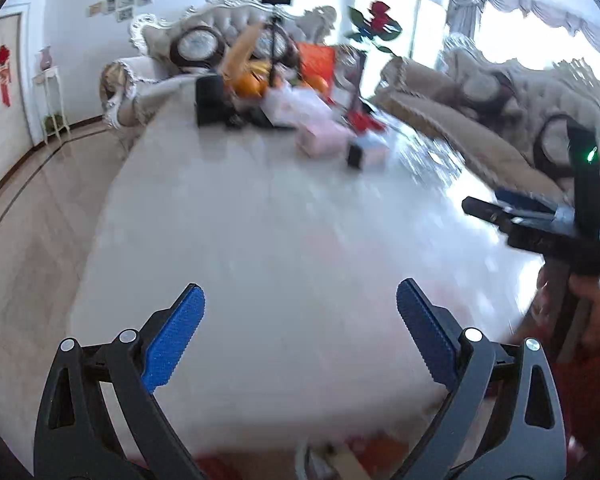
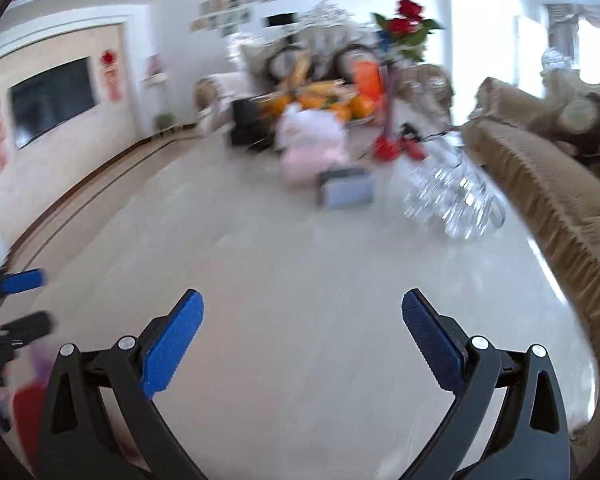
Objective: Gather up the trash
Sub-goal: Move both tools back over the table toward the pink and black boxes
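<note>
Pale glossy table (image 2: 284, 264) amid ornate sofas (image 2: 560, 184), far-end clutter (image 2: 316, 136).

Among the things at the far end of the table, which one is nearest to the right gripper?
The small grey-blue box, in front of the pink bag, lies closest; the fruit and flowers stand farther back.

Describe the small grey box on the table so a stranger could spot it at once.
Start at the long pale table beside the tan sofa. Toward its far end, in front of the pink and white soft bundle, sits the small grey-blue rectangular box. Left of the clear glassware, it is the only flat-faced, dull-coloured thing there.
</note>
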A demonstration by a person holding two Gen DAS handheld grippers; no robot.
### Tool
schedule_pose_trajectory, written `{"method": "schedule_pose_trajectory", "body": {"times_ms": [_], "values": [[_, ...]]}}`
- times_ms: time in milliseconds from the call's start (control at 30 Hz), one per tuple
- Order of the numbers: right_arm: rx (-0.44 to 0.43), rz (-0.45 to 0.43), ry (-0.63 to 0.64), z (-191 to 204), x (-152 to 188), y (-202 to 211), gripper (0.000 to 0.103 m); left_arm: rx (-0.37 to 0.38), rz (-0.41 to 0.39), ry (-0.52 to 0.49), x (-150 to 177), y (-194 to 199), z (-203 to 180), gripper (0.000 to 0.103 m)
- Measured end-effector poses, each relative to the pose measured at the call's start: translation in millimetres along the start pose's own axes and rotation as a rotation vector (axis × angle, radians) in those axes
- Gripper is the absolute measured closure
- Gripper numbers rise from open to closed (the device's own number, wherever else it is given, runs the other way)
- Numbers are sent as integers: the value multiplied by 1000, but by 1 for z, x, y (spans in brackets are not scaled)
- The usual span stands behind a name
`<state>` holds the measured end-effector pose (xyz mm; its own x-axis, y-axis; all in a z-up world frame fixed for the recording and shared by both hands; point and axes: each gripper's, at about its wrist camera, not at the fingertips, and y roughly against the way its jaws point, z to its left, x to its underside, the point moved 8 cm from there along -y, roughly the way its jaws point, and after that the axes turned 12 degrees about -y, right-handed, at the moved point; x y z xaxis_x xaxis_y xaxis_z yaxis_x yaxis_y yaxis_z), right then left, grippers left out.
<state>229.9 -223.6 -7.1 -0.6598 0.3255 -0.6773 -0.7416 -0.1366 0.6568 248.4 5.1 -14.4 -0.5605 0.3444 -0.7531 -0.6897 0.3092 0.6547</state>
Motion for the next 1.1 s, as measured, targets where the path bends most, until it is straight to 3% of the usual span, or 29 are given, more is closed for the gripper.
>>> {"method": "schedule_pose_trajectory", "body": {"times_ms": [133,300,467,567,667,767,900,1100], "values": [[65,26,-125,-7,-33,-67,7,-28,-26,66,-50,-41,31,9],[138,59,-60,-3,-62,-135,7,-62,5,15,-101,-106,56,9],[98,103,-14,-2,-74,-172,7,-19,50,47,-142,-172,70,9],[40,144,134,5,-75,-183,8,52,54,34,-161,-204,65,9],[4,170,244,3,-76,-190,8,104,37,-29,-179,-231,55,9],[-48,188,283,1,-77,-196,8,101,33,-132,-188,-257,43,9],[-76,200,306,-3,-81,-199,8,150,63,-289,-192,-291,18,9],[-131,204,325,-7,-87,-198,8,239,41,-463,-200,-313,-6,9]]}}
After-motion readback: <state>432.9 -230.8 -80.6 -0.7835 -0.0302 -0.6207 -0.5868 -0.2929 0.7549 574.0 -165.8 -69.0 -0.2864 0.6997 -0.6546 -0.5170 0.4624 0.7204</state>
